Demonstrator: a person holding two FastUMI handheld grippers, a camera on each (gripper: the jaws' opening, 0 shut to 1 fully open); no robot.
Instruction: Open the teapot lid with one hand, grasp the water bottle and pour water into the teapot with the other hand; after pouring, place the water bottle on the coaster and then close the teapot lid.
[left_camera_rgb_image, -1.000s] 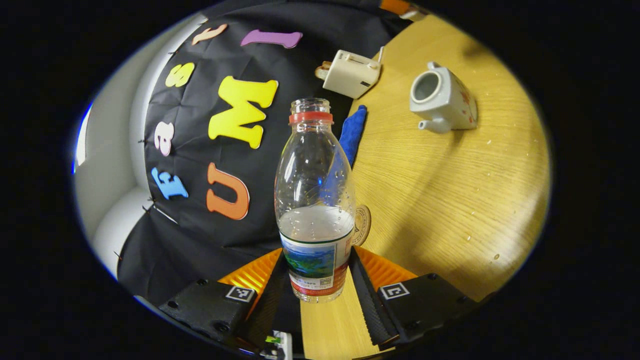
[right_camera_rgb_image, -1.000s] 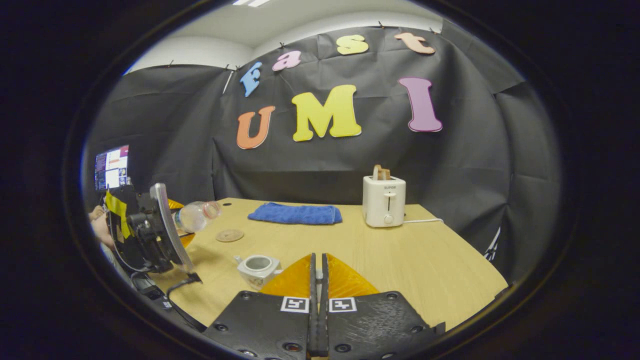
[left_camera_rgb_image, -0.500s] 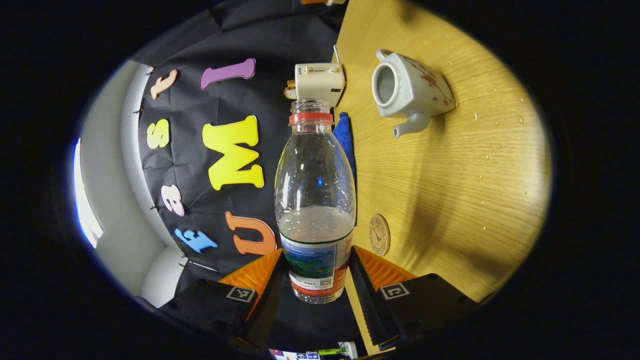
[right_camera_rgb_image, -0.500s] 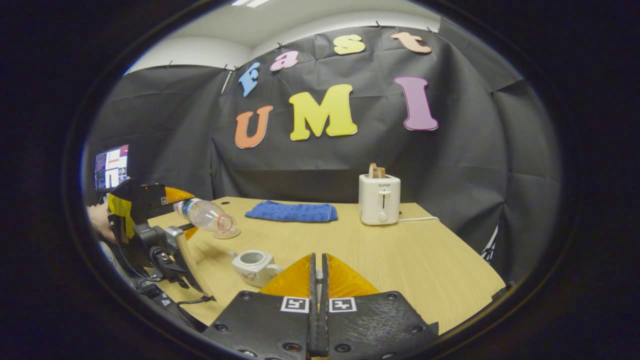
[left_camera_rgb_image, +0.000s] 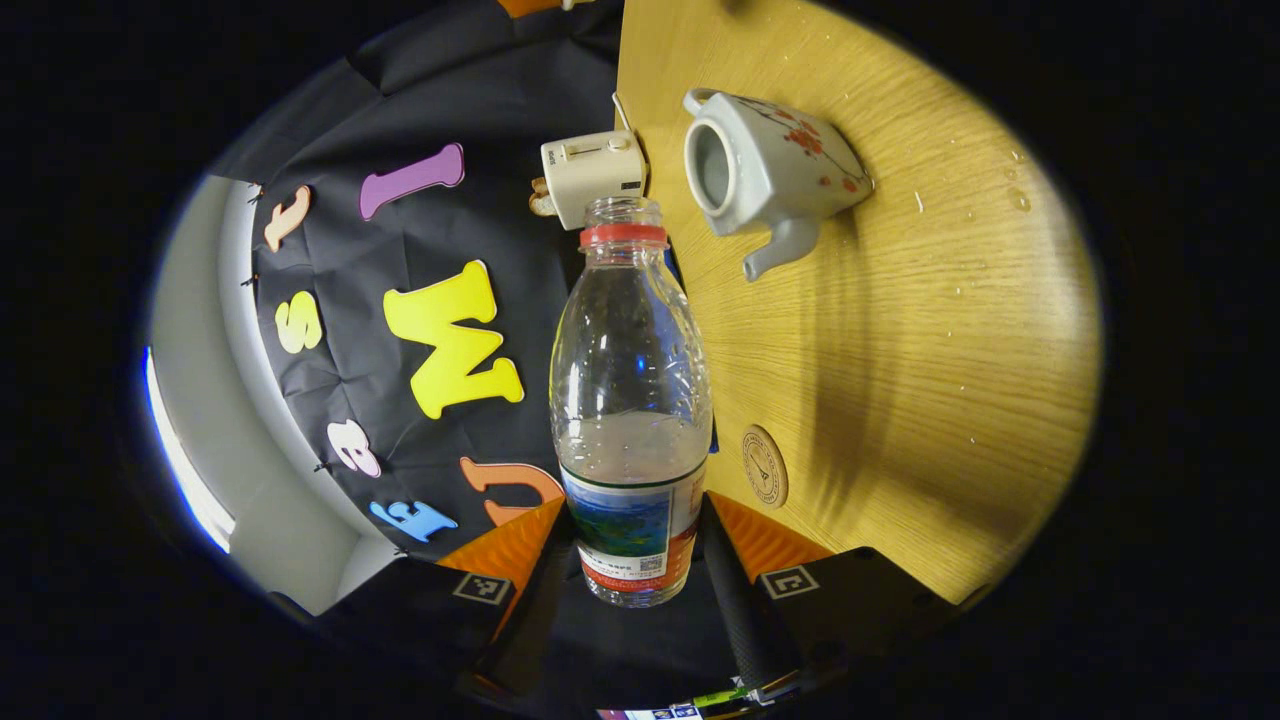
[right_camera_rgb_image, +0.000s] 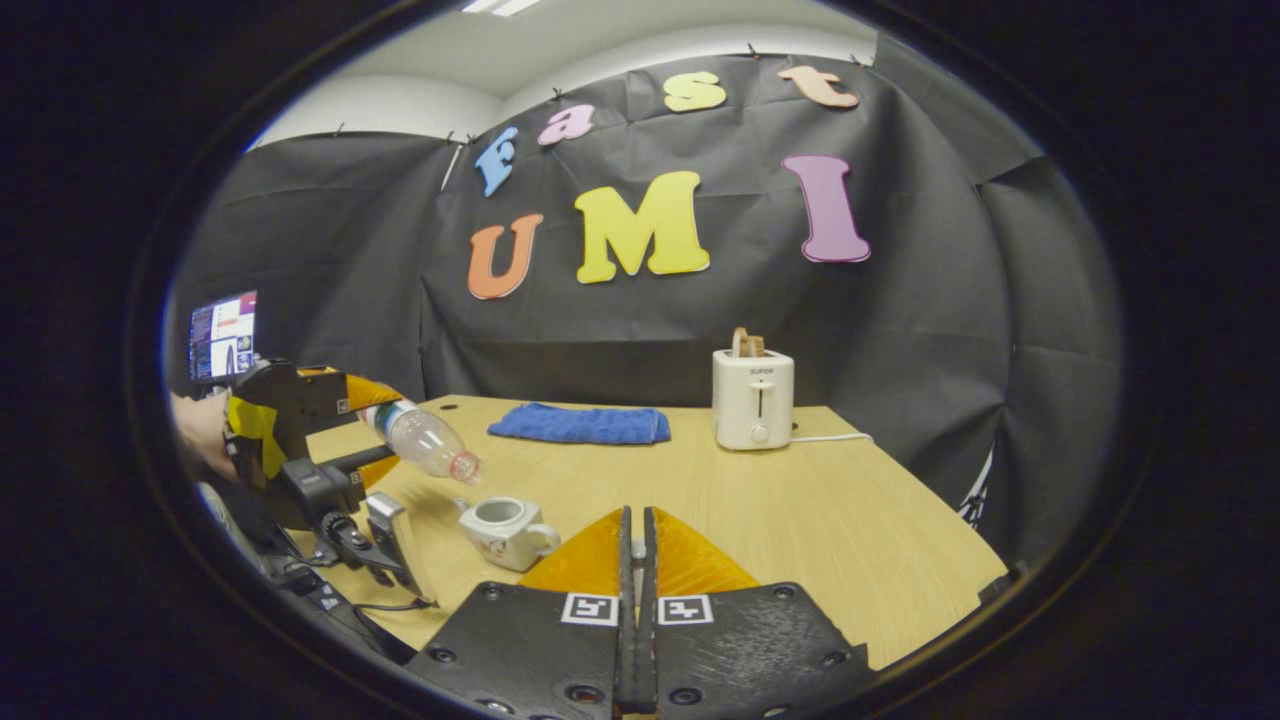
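A: Handling first, largest item down. Teapot (left_camera_rgb_image: 770, 175): glazed ceramic, judged heavy, rigid and breakable; it stands lidless on the table (left_camera_rgb_image: 930, 380), mouth open.

B: Water bottle (left_camera_rgb_image: 630, 400)?

A: Thin clear plastic, under half full, so probably light and easily squashed. The left gripper (left_camera_rgb_image: 632, 590) clamps it low, at the label band, both fingers pressing. It is uncapped, tipped neck-down toward the teapot, the neck near the mouth but apart.

B: Coaster (left_camera_rgb_image: 765, 466)?

A: Flat disc beside the bottle's base, bare.

B: Right gripper (right_camera_rgb_image: 636, 560)?

A: Jaws together. Something small may sit between them; the lid cannot be made out. Whether water flows is unclear.
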